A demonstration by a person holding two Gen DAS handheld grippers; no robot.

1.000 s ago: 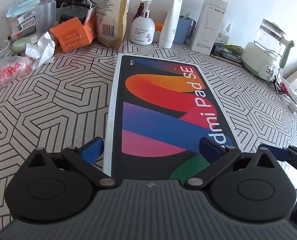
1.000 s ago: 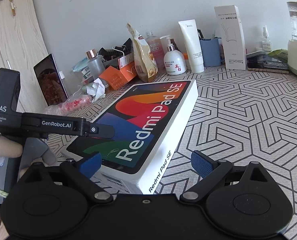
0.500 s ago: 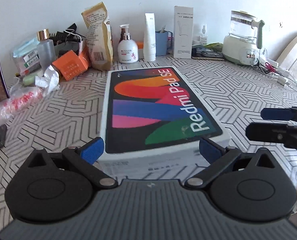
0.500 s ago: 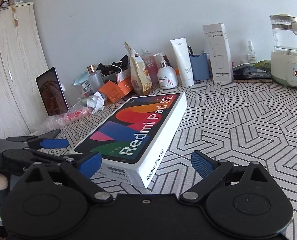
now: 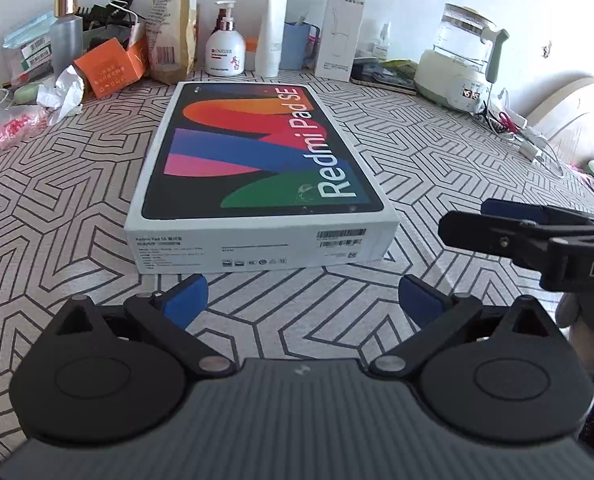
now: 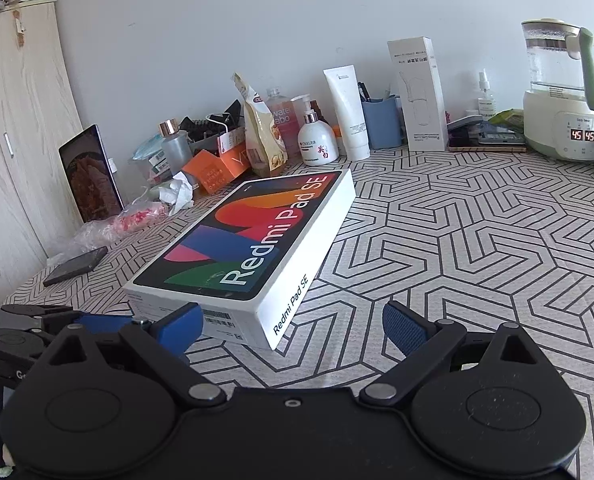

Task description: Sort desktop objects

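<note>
- Since a second earlier, both grippers had backed away from the box (image 5: 257, 168): the left view, which then had the box lid filling its centre between the fingers, now showed the whole box lying ahead, its near end just beyond the blue pads (image 5: 185, 300).
- The left gripper (image 5: 303, 300) was spread wide and empty, low in the frame over bare patterned tablecloth (image 5: 437, 152).
- The right gripper (image 6: 293, 326) was likewise spread and held nothing; its left pad stood in front of the box's near corner, and whether it touched could not be told.
- The right gripper also showed at the right edge of the left view, beside the box and apart from it.
- The box lay flat in the middle of both frames, lid up, long axis running toward the wall.
- Along the top of the left view the clutter was unsorted: an orange carton (image 5: 111, 68), a snack bag (image 5: 173, 20), a pump bottle (image 5: 225, 46), a white tube (image 5: 273, 28), a tall white carton (image 5: 341, 30), and a kettle (image 5: 463, 60) at upper right.
- At the left of the right view were a propped tablet (image 6: 91, 174), a plastic bag (image 6: 121, 224) and a dark phone (image 6: 77, 266).
- By my reading the box looked placed, and most of the sorting was left to do.
</note>
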